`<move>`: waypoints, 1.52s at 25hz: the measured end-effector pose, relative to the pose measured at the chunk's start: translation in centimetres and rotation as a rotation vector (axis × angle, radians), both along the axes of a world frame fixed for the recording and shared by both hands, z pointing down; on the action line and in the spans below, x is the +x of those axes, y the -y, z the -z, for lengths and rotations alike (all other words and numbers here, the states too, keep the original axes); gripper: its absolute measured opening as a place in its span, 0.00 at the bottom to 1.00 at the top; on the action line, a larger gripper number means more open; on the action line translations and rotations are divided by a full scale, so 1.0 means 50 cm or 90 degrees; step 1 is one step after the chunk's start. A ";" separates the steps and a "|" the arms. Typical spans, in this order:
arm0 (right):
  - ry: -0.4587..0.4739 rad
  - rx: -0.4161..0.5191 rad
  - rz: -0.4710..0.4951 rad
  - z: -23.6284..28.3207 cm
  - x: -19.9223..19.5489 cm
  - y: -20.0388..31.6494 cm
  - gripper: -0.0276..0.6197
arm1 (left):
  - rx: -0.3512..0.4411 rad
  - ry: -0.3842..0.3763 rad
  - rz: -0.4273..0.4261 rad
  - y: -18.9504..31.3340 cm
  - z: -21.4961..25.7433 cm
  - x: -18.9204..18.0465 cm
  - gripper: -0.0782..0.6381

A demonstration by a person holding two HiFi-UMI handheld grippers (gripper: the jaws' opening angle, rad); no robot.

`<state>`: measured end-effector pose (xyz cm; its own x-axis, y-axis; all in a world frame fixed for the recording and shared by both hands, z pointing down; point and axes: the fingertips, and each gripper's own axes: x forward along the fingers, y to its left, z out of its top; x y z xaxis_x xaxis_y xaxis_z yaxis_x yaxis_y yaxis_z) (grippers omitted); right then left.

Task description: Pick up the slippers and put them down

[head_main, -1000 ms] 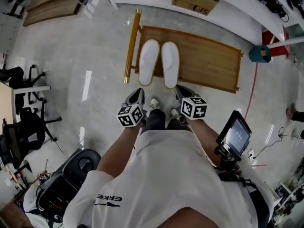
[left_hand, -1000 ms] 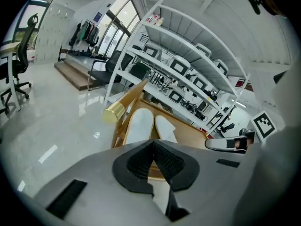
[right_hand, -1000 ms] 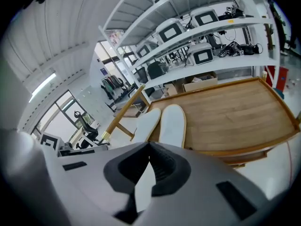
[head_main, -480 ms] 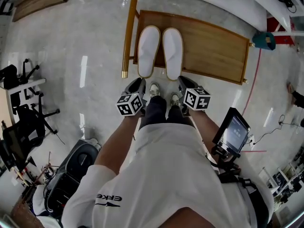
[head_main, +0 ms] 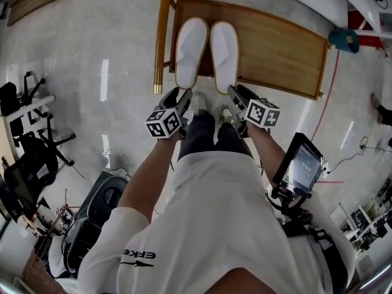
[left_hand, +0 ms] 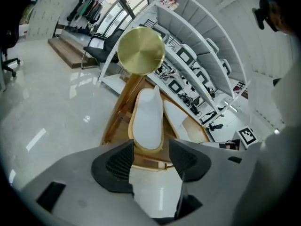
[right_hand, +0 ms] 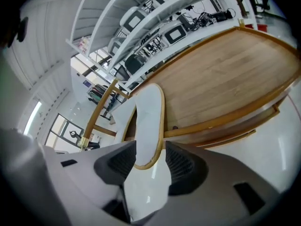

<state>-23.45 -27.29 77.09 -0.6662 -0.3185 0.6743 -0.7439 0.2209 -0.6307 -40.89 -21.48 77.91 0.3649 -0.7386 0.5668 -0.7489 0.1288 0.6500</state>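
1. A glossy pale floor (head_main: 92,54) spreads under the person, with white shelving along the far wall and black office chairs (head_main: 27,158) off to the left of the head view.
2. A low wooden platform (head_main: 275,48) lies flat on the floor, with a wooden rail (head_main: 162,35) along its left edge. The rail ends in a round brass cap (left_hand: 140,50).
3. Two white slippers lie side by side on the left part of the platform, heels toward the person: the left slipper (head_main: 190,51) and the right slipper (head_main: 225,54), almost touching each other.
4. The left gripper (head_main: 182,95) points at the heel of the left slipper. Its jaws have just been opening and now stand apart. In the left gripper view that heel shows in the gap, and neither of the pads (left_hand: 120,161) presses on it.
5. The right gripper (head_main: 236,94) is released as well, its jaws also freshly spread. In the right gripper view the right slipper's heel lies between the pads (right_hand: 178,164), untouched.
6. The person's shoes (head_main: 197,103) stand on the floor between the two grippers, just short of the platform.
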 end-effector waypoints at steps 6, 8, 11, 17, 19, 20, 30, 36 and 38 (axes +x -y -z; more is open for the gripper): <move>0.053 -0.054 -0.023 -0.024 -0.012 0.010 0.34 | -0.007 -0.028 -0.015 0.019 -0.018 -0.004 0.43; 0.062 -0.061 -0.020 -0.029 -0.021 0.007 0.34 | -0.010 -0.038 -0.016 0.021 -0.026 -0.009 0.44; 0.072 -0.067 -0.025 -0.032 -0.028 0.007 0.34 | -0.012 -0.051 -0.022 0.033 -0.035 -0.011 0.45; 0.087 -0.083 -0.036 -0.037 -0.039 0.009 0.34 | -0.007 -0.093 0.000 0.068 -0.038 -0.021 0.45; 0.087 -0.089 -0.038 -0.041 -0.040 0.007 0.34 | -0.011 -0.093 -0.006 0.073 -0.040 -0.017 0.45; 0.088 -0.091 -0.039 -0.042 -0.041 0.007 0.34 | -0.012 -0.092 -0.011 0.075 -0.041 -0.015 0.44; 0.083 -0.076 -0.053 -0.020 -0.047 0.010 0.18 | -0.019 -0.059 -0.015 0.062 -0.032 -0.008 0.31; 0.070 -0.051 -0.047 0.005 -0.046 0.007 0.12 | -0.003 -0.024 -0.025 0.058 0.000 0.001 0.20; 0.068 -0.041 -0.045 0.014 -0.043 0.008 0.11 | 0.006 -0.010 -0.034 0.059 0.013 0.006 0.17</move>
<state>-25.61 -27.67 76.38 -0.7127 -0.3254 0.6215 -0.6843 0.1277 -0.7179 -40.59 -24.44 77.28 0.4128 -0.7236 0.5531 -0.7439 0.0826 0.6632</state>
